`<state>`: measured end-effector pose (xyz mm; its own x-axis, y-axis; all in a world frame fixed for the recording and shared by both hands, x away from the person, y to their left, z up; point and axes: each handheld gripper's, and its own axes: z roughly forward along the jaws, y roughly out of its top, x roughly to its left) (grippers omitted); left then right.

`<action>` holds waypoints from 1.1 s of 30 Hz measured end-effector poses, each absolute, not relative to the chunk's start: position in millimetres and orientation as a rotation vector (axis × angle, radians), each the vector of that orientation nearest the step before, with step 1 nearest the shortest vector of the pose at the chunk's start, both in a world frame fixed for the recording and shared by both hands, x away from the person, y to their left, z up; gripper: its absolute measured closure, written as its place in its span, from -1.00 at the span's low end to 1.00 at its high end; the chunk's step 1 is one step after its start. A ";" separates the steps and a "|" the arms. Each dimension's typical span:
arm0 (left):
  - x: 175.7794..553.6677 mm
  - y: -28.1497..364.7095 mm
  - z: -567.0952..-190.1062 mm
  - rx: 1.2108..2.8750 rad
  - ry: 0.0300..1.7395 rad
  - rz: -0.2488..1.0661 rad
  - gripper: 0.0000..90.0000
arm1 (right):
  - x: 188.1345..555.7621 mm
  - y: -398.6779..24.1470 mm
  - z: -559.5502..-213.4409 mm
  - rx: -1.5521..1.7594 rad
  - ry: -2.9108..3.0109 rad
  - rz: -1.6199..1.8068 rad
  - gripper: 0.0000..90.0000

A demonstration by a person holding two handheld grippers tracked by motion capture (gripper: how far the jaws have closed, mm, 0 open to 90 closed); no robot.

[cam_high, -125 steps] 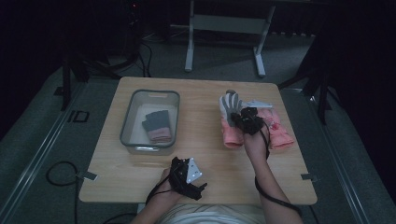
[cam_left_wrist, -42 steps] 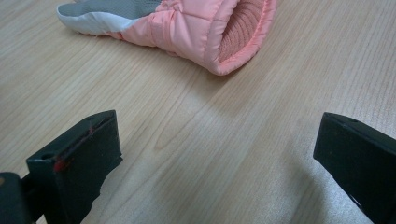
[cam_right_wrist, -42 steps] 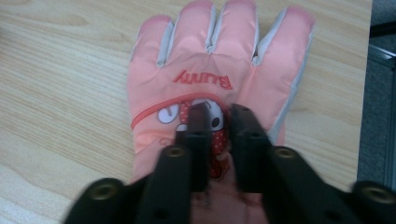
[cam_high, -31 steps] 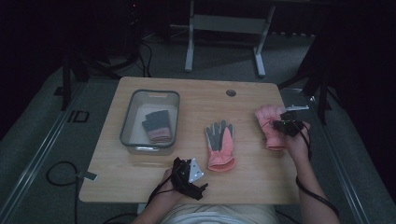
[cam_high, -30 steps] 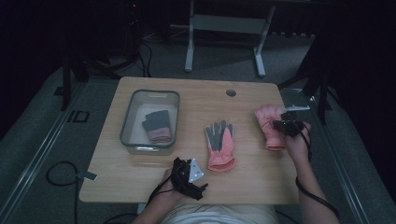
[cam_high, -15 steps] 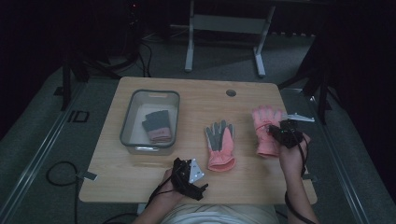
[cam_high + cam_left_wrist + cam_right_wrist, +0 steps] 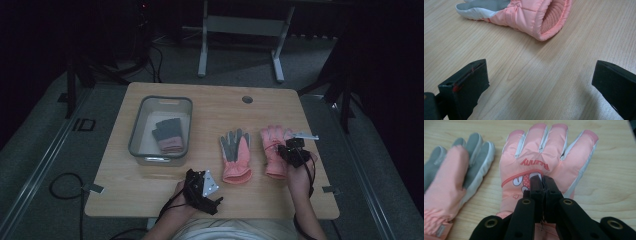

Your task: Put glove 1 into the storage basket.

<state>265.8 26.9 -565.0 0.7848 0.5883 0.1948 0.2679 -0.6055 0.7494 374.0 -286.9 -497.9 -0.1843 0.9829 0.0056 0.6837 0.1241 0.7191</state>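
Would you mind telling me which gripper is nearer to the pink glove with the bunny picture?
Right. The right gripper is shut on that glove; the left gripper sits open at the table's near edge, beyond the other glove.

We read one word, "Runny", in red letters across the back of the pink glove (image 7: 544, 167) on the right; in the right gripper view it stands upside down, just below the glove's fingers. Under it sits a small rabbit drawing with a red spotted patch, partly hidden. We make out no other text, not even on the small tag at the left glove's (image 7: 451, 192) cuff.
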 end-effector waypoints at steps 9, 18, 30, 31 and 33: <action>265.6 27.1 -565.1 2.233 0.632 0.555 -1.00 | 379.5 -286.0 -524.4 1.643 1.964 0.809 0.92; 265.1 27.1 -564.7 2.233 0.630 0.551 -1.00 | 377.3 -291.6 -509.1 1.559 2.009 0.852 0.57; 265.0 27.4 -563.5 2.233 0.628 0.558 -1.00 | 377.1 -309.0 -486.1 1.343 2.157 0.892 0.35; 264.9 27.2 -563.5 2.234 0.627 0.557 -0.99 | 377.6 -308.5 -487.1 1.338 2.167 0.886 0.35; 264.9 26.9 -563.8 2.238 0.626 0.558 -0.99 | 379.0 -306.7 -490.6 1.338 2.178 0.877 0.37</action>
